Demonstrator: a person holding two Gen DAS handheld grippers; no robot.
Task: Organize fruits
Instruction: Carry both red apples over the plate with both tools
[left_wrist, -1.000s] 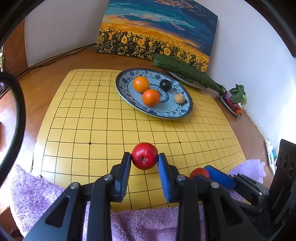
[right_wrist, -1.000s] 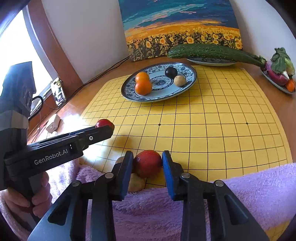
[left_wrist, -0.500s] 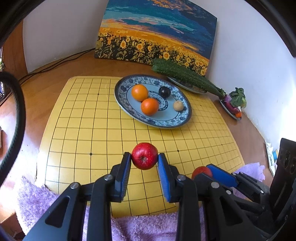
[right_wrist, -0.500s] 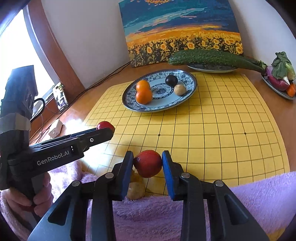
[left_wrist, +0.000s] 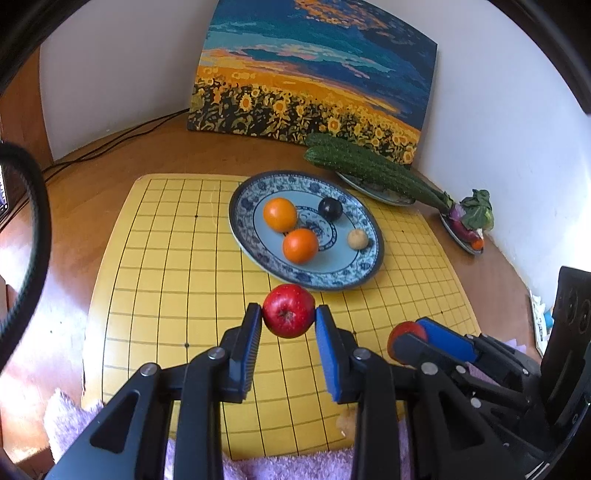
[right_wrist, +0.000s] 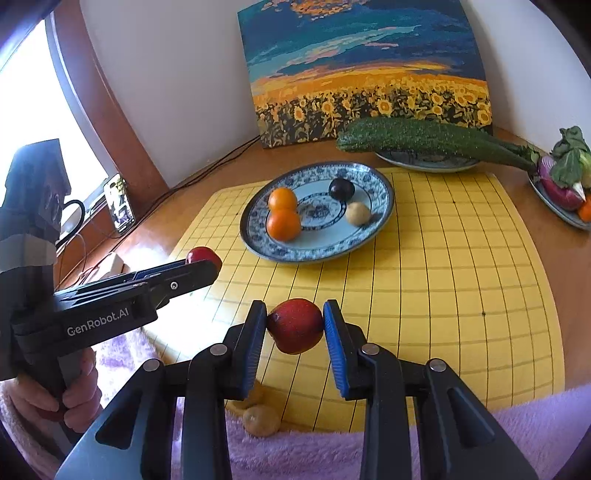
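My left gripper (left_wrist: 288, 319) is shut on a red apple (left_wrist: 288, 311), held above the yellow grid board (left_wrist: 166, 258) just short of the blue-patterned plate (left_wrist: 364, 275). My right gripper (right_wrist: 295, 326) is shut on a second red fruit (right_wrist: 294, 325), also lifted over the board. Each gripper shows in the other's view: the right one (left_wrist: 410, 338) low at the right, the left one (right_wrist: 201, 264) at the left with a hand on its handle. The plate (right_wrist: 384, 218) holds two oranges (right_wrist: 283, 218), a dark plum (right_wrist: 341, 189) and a small tan fruit (right_wrist: 357, 213).
A small yellowish fruit (right_wrist: 260, 419) lies on the purple towel (right_wrist: 517, 435) at the board's near edge. Behind the plate, a long cucumber (right_wrist: 424, 138) rests on a dish, and a dish of vegetables (right_wrist: 565, 184) sits at far right. A sunflower painting (right_wrist: 369, 74) leans on the wall.
Both grippers have risen and moved forward over the board toward the plate, each carrying its red fruit. The towel has dropped lower in both views.
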